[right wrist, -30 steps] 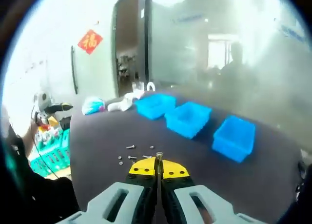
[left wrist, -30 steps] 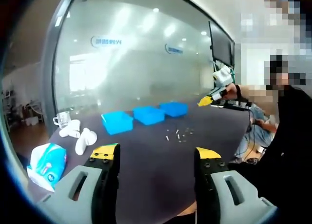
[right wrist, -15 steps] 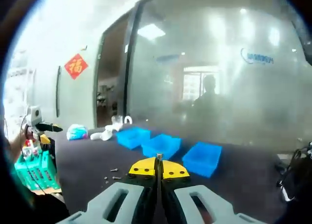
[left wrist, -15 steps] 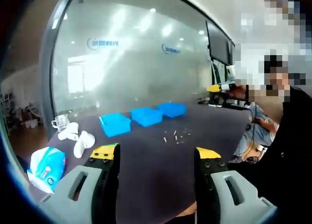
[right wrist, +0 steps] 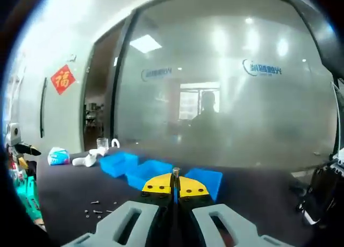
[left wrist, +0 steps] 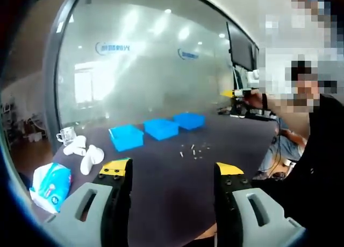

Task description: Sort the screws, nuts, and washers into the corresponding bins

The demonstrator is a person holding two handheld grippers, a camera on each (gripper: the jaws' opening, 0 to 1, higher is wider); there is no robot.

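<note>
Right gripper view: hand-held gripper pinches screw.

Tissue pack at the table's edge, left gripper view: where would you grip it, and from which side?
Grip the tissue pack across its narrow middle, coming down from above: it lies flat and soft on the table, so probably only its long sides give the open left gripper purchase.

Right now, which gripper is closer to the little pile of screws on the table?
Probably left. The left gripper hangs open near the loose screws. The right gripper, shut on a screw, is raised high above them.
</note>
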